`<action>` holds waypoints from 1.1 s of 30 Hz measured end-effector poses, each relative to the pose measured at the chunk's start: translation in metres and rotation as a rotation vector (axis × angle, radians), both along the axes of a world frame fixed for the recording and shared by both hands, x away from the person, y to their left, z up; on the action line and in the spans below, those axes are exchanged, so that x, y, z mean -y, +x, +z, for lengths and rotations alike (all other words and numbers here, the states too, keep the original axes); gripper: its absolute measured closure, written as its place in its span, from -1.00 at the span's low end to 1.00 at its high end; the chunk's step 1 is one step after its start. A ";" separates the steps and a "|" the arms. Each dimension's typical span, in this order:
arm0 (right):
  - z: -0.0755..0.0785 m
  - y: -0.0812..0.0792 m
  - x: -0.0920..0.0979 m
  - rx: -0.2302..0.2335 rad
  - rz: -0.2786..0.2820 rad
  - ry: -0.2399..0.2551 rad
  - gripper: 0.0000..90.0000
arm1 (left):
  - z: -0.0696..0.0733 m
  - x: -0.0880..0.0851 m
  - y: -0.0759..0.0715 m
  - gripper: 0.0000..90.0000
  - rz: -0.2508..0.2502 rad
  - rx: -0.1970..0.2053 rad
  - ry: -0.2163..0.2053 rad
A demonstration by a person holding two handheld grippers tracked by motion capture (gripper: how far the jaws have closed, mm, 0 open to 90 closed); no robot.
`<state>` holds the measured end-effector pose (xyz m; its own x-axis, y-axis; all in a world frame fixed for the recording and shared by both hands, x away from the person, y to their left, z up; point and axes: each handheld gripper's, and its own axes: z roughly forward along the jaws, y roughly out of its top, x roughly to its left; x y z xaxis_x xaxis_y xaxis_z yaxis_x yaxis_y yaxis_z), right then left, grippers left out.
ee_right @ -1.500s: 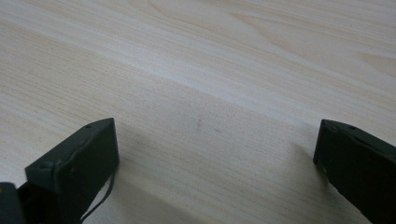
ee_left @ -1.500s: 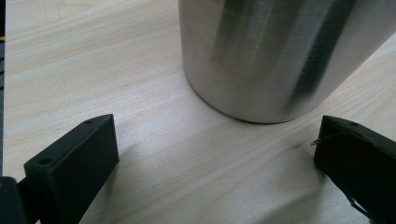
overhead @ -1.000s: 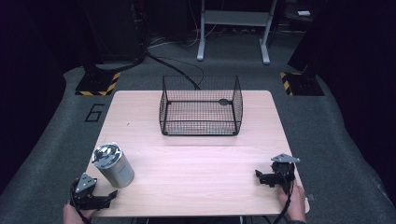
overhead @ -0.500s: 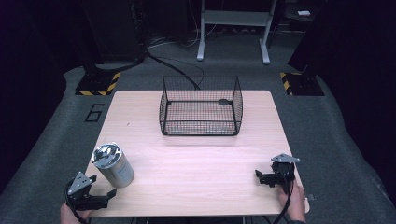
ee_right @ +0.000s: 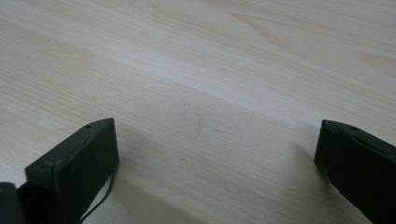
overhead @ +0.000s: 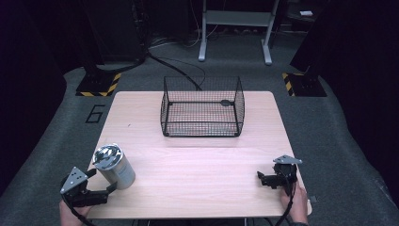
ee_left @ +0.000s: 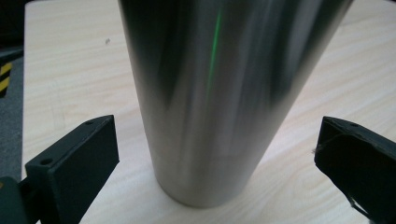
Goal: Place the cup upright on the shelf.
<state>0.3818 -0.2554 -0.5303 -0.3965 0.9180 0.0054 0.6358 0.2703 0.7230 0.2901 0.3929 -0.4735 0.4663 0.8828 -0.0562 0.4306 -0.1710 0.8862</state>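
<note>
- Near the front left corner of the table stands one metal cup, upright, shiny, with its open top facing up.
- Just in front of that cup sits the left gripper, aimed toward it; in the left gripper view the cup rises between the two black jaws, which stand wide apart, and neither jaw touches its wall.
- One hand holds the left gripper from the table's front edge, low and roughly level with the tabletop.
- At the front right of the table lies the right gripper, well apart from the cup; its jaws point toward the table's left side.
- From the right gripper view, those jaws are spread wide over bare wood, with nothing between them.
- One hand grips the right gripper from behind, with the wrist coming up over the table's front edge and a cable trailing down beside it.
- Toward the far middle of the table stands one black wire basket, open at the top, well apart from the cup and from both grippers.
- Two grippers, one cup and one basket are on the table in all.
</note>
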 end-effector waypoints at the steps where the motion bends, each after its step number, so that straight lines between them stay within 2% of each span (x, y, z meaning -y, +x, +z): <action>1: 0.000 0.000 0.000 0.000 -0.001 0.000 -1.00 | 0.002 0.000 0.001 -1.00 0.001 0.006 0.000; 4: 0.000 0.000 0.000 0.000 -0.001 0.000 -1.00 | 0.006 0.001 0.003 -1.00 0.014 0.039 -0.020; 5: 0.000 0.000 0.000 0.000 0.000 0.000 -1.00 | 0.008 0.001 0.003 -1.00 0.006 0.032 -0.022; 11: 0.000 0.000 0.000 0.000 0.000 0.000 -1.00 | 0.014 0.007 0.009 -1.00 -0.010 0.061 -0.054; 16: 0.000 0.000 0.000 0.000 0.000 0.000 -1.00 | 0.016 0.012 0.015 -1.00 -0.001 0.086 -0.067; 26: 0.000 0.000 0.000 0.000 0.000 0.000 -1.00 | 0.018 0.019 0.027 -1.00 0.034 0.117 -0.089; 33: 0.000 0.000 0.000 0.000 0.000 0.000 -1.00 | 0.018 0.022 0.033 -1.00 0.033 0.115 -0.098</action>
<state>0.3818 -0.2554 -0.5303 -0.3960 0.9182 0.0059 0.6363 0.2698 0.7227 0.3233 0.3705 -0.4558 0.4456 0.8906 -0.0911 0.3295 -0.0686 0.9416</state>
